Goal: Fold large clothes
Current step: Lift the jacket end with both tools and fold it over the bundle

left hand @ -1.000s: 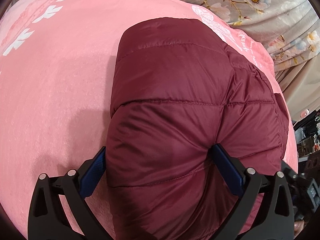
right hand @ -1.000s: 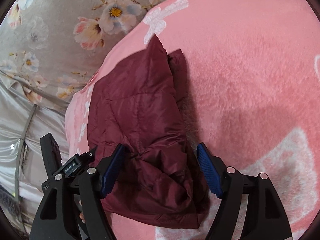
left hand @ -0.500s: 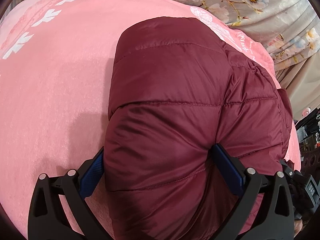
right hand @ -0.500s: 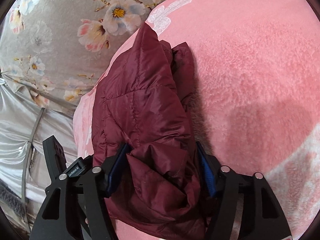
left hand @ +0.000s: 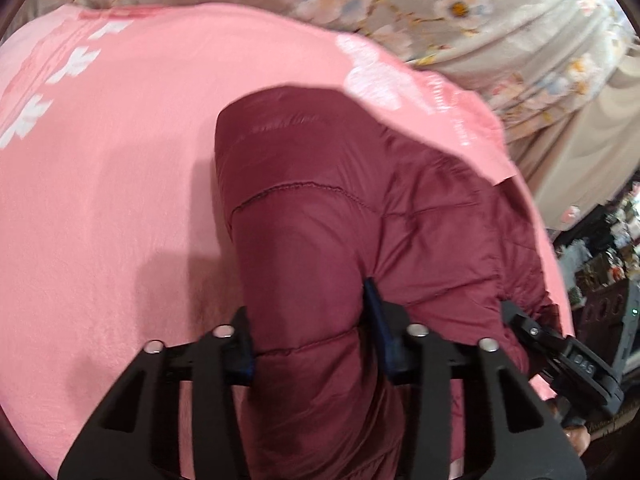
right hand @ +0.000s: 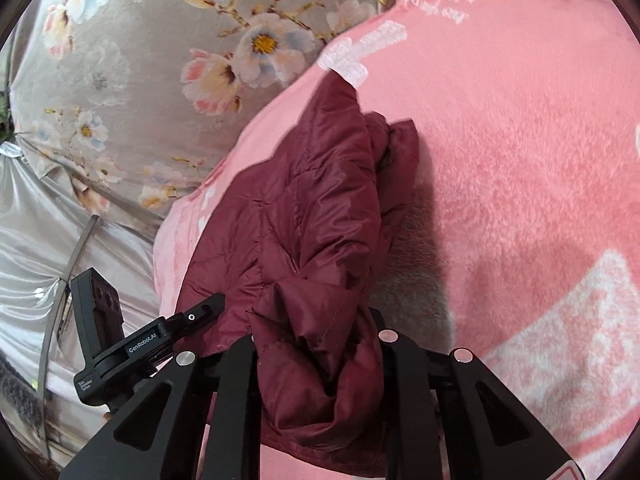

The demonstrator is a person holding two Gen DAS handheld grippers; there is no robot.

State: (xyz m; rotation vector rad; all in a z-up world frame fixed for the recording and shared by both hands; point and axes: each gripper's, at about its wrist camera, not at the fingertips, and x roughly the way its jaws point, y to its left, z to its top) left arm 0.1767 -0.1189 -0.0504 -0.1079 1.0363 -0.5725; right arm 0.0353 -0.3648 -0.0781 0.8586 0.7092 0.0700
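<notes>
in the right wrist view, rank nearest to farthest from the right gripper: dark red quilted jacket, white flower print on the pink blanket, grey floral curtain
1. Dark red quilted jacket: bunched between the right gripper fingers, whose jaws are closing on it.
2. White flower print: on the pink fleece blanket, just past the jacket's far tip.
3. Grey floral curtain: behind the blanket's edge, upper left.

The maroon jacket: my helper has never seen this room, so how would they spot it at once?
Find the pink fleece blanket with white prints, spread beside grey floral fabric. On it lies the maroon jacket, bunched near that fabric's side. It is the only dark, shiny, quilted thing there, and the left gripper and right gripper are both closing on it.
</notes>
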